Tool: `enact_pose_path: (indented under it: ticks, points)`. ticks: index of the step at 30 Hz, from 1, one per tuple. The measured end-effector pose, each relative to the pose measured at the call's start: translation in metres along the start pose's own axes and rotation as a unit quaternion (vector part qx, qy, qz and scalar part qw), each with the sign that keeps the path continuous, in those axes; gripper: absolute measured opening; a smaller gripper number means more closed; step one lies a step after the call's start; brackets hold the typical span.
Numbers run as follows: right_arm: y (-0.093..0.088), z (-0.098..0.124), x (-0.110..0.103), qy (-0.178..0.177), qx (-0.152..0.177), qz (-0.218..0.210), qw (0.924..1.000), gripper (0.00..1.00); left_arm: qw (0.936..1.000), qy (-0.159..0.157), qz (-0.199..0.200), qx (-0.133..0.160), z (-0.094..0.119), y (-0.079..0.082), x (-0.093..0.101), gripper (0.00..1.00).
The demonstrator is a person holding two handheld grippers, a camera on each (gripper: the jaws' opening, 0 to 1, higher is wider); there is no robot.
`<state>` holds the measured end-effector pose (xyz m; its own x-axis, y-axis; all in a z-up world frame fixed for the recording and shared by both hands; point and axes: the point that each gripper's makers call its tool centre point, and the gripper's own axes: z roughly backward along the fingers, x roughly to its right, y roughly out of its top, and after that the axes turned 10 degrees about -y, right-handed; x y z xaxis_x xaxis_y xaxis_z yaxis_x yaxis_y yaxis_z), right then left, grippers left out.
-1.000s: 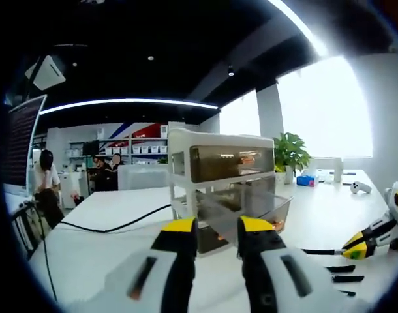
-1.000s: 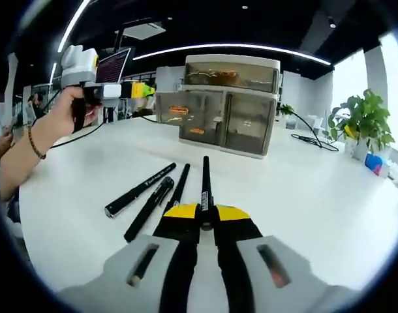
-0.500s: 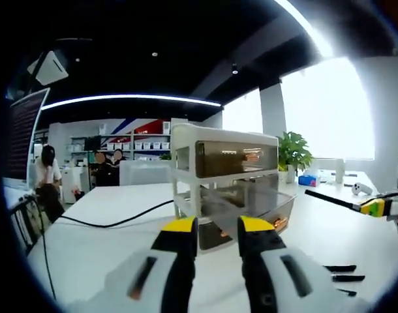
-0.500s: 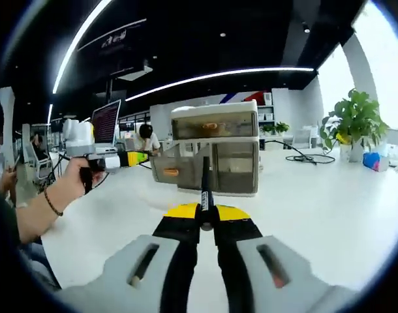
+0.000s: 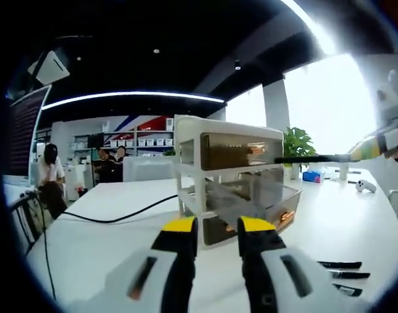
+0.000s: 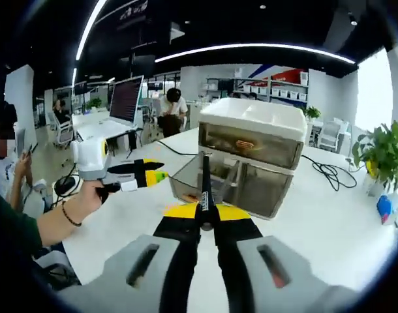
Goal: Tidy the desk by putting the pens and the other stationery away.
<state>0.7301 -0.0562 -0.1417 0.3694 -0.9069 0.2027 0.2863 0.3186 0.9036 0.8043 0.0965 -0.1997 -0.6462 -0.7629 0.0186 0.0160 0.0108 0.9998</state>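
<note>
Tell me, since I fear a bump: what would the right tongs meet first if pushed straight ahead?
Probably the open drawer of the drawer unit: the black pen in the right tongs points into it, though depth is unclear.

Drawer contents (image 5: 287, 216) — orange blurs; desk pens (image 5: 339, 265) — edge-cropped

Black pen (image 6: 205, 177) (yellow-tipped gripper (image 6: 206, 213))

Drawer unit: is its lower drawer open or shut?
Open. The lower drawer juts out of the drawer unit, its top exposed, with the pen in the right gripper held above it.
</note>
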Motion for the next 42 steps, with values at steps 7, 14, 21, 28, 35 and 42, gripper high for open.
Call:
enact_pose_path:
  ticks: [7, 14, 21, 28, 35, 42]
  points:
    - [0.005, -0.057, -0.016, 0.044, -0.100, 0.048, 0.9928, 0.11, 0.9999, -0.003, 0.016, -0.005, -0.002, -0.006, -0.002, 0.26]
    - [-0.001, -0.098, -0.011, 0.027, -0.170, 0.045, 0.9841, 0.11, 0.9999, 0.000, 0.014, -0.004, -0.003, -0.007, -0.003, 0.26]
    - [0.006, -0.116, -0.025, 0.052, -0.148, 0.050, 0.9864, 0.12, 0.9995, 0.018, 0.016, -0.019, -0.003, -0.017, -0.009, 0.25]
    - [-0.001, -0.121, -0.042, 0.089, -0.160, 0.021, 0.9829, 0.16, 0.9995, 0.009, 0.030, -0.008, -0.003, -0.013, -0.004, 0.25]
    - [0.007, -0.130, -0.065, 0.136, -0.142, -0.015, 0.9803, 0.05, 0.9981, -0.013, 0.059, 0.009, -0.003, -0.009, 0.002, 0.25]
    - [0.013, -0.130, -0.067, 0.144, -0.127, -0.007, 0.9815, 0.05, 0.9978, -0.013, 0.064, 0.014, -0.002, -0.007, 0.002, 0.25]
